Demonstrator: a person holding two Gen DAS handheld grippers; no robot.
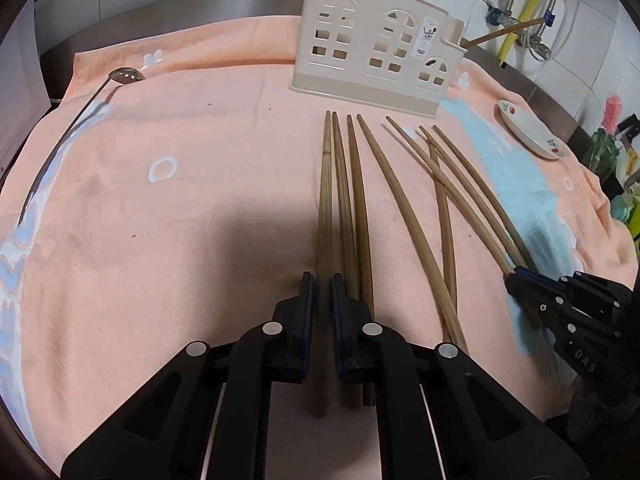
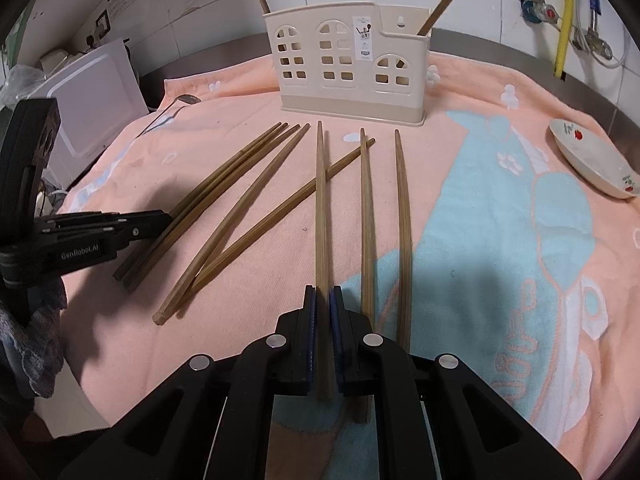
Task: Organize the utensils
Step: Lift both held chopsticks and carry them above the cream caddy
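Observation:
Several wooden chopsticks lie on an orange towel [image 1: 180, 208] in front of a cream utensil holder [image 1: 372, 52], which also shows in the right wrist view [image 2: 348, 68]. My left gripper [image 1: 322, 292] is shut on one chopstick [image 1: 326, 200] at the left of the row. My right gripper [image 2: 323, 304] is shut on another chopstick [image 2: 322, 208], with two more just to its right. The right gripper also shows in the left wrist view [image 1: 516, 276] and the left gripper in the right wrist view [image 2: 166, 220]. Two chopsticks stand in the holder [image 2: 444, 0].
A slotted metal ladle [image 1: 80, 112] lies at the towel's left edge. A small white dish [image 2: 592, 160] with red print sits at the right. A white appliance [image 2: 92, 108] stands at the left; pipes [image 2: 564, 20] run on the tiled wall behind.

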